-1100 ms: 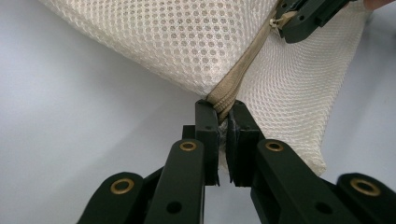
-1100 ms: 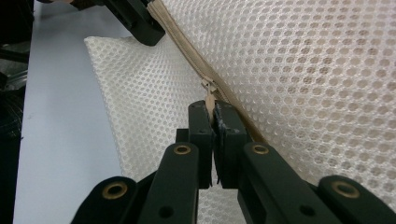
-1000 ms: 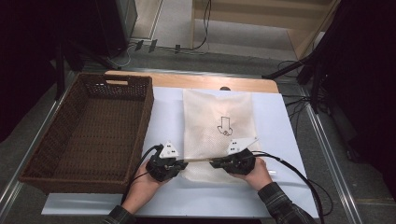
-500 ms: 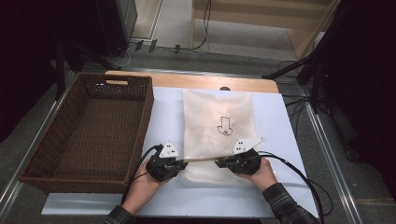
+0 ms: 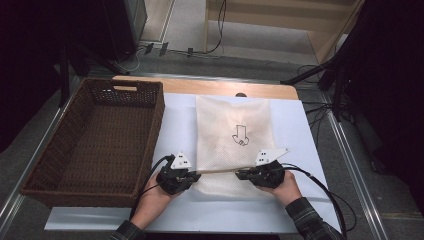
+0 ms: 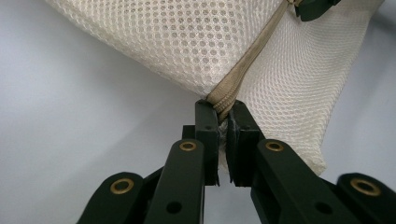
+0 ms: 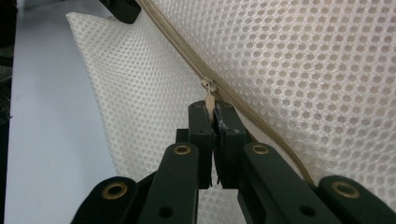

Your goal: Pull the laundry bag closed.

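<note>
1. Mesh fabric, cream-white, makes up the one laundry bag (image 5: 232,142); it lies flat on the white table (image 5: 305,130), just right of the basket, with a single arrow mark printed near its middle.
2. One beige zipper (image 5: 220,171) runs across the bag's near end, stretched in a straight line between the two grippers; in the left gripper view the zipper (image 6: 243,74) climbs away from the jaws toward the other gripper's tip at the top edge.
3. Two grippers are at work, one in each hand; the left gripper (image 5: 194,176) has its jaws clamped on the zipper's end at the bag's edge (image 6: 223,116), with mesh bunched between the pads.
4. The right gripper (image 5: 241,174) is closed on the one small zipper pull (image 7: 210,95); the tab stands pinched between its jaws, its slider sitting on the zipper track just above them.
5. One brown wicker basket (image 5: 65,145) stands on the left of the table, its right wall near the left hand (image 5: 150,197); the right hand (image 5: 282,187) rests on the table at the bag's near right corner.
</note>
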